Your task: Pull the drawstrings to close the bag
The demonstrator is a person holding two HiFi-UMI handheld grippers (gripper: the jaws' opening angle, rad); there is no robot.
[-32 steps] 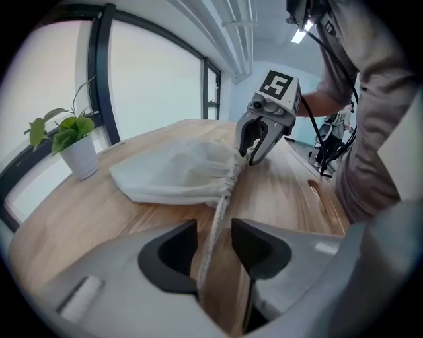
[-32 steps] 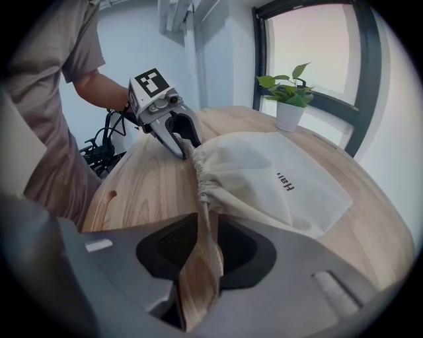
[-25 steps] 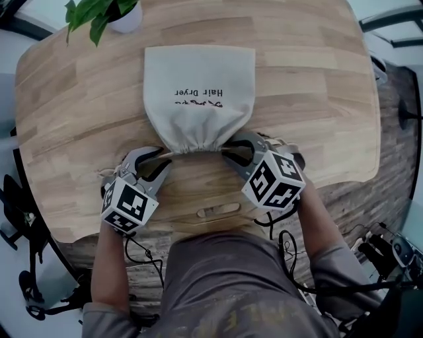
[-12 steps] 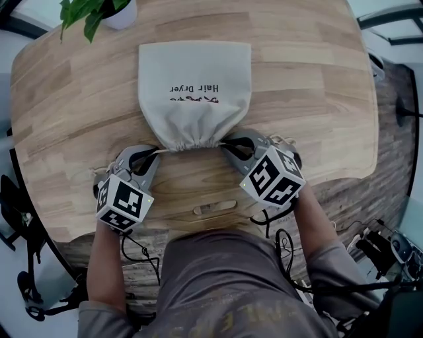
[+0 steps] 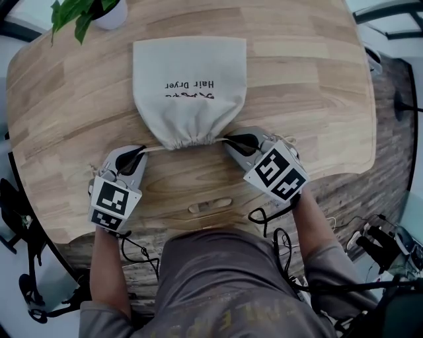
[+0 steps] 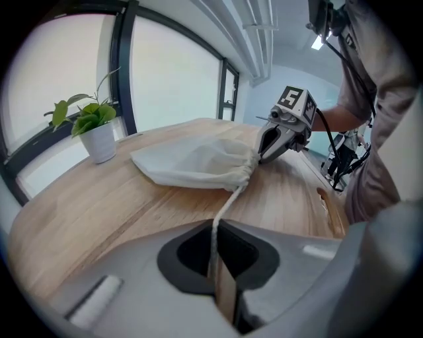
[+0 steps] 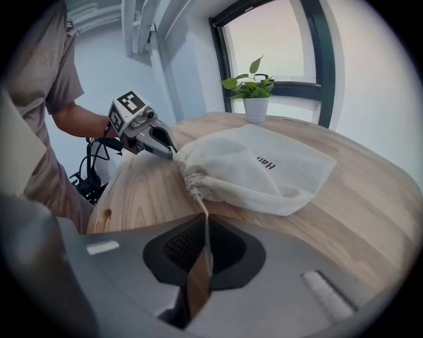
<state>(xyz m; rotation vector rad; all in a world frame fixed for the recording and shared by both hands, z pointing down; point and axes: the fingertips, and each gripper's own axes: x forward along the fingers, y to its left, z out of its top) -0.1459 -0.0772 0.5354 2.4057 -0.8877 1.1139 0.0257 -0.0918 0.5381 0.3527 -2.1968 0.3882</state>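
Lying flat on the round wooden table, the cream cloth bag has its closed bottom pointing away from me and its mouth toward me. The mouth is bunched into a tight little ruffle, so it looks pretty much cinched. "Hair Dryer" is printed across the middle, upside down from where I stand.

One cord comes out each side of that ruffle. The left drawstring runs straight from the neck into my left claw, and in the left gripper view both jaws are pressed together with the cord pinched in the slit between them. Same deal on the other side: the right drawstring is a much shorter run, going from the neck right into my right claw, jaws clamped tight on it. That claw sits just beside the bag's neck, while the left one is a bit further out. Both claws angle down at the tabletop, marker cubes facing up at me.

Further out, a potted plant stands at the far left edge of the table, well apart from the bag. A small slot is cut into the wood near my edge, between my arms, and black cables dangle from the claws.
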